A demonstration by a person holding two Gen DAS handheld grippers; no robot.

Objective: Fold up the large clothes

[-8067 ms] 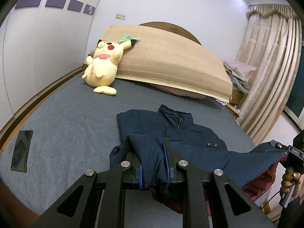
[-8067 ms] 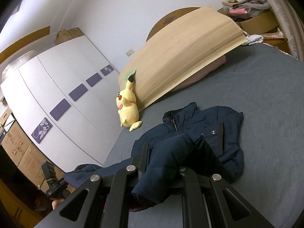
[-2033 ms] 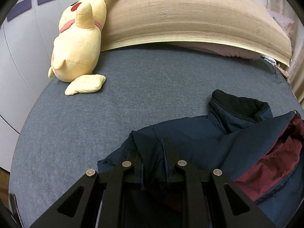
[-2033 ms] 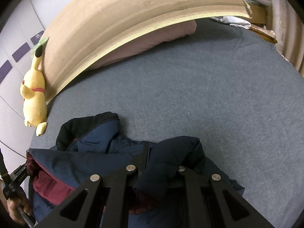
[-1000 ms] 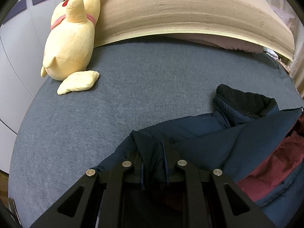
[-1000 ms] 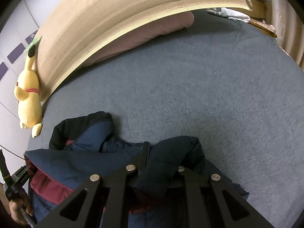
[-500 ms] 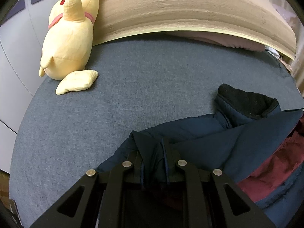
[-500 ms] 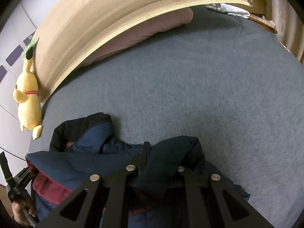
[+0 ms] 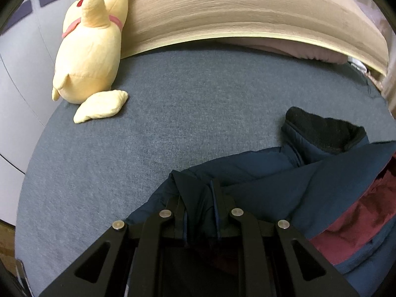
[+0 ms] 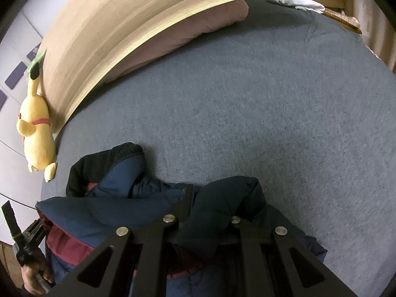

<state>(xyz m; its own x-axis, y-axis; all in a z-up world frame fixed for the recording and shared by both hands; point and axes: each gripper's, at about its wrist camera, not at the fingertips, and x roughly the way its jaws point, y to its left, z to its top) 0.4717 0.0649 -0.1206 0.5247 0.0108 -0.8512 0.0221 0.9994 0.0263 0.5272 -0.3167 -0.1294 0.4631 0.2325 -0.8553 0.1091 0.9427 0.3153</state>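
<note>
I see my left gripper [image 9: 198,193] clamped tight on a bunched fold of the navy padded jacket with dark red lining [image 9: 284,185], at six o'clock on the grey-blue bed cover [image 9: 173,113]. My right gripper [image 10: 210,203] pinches another navy fold the same way. Both point steeply down. The yellow plush toy [image 9: 91,49] sits at ten o'clock against the tan woven mat [image 9: 235,12].
</note>
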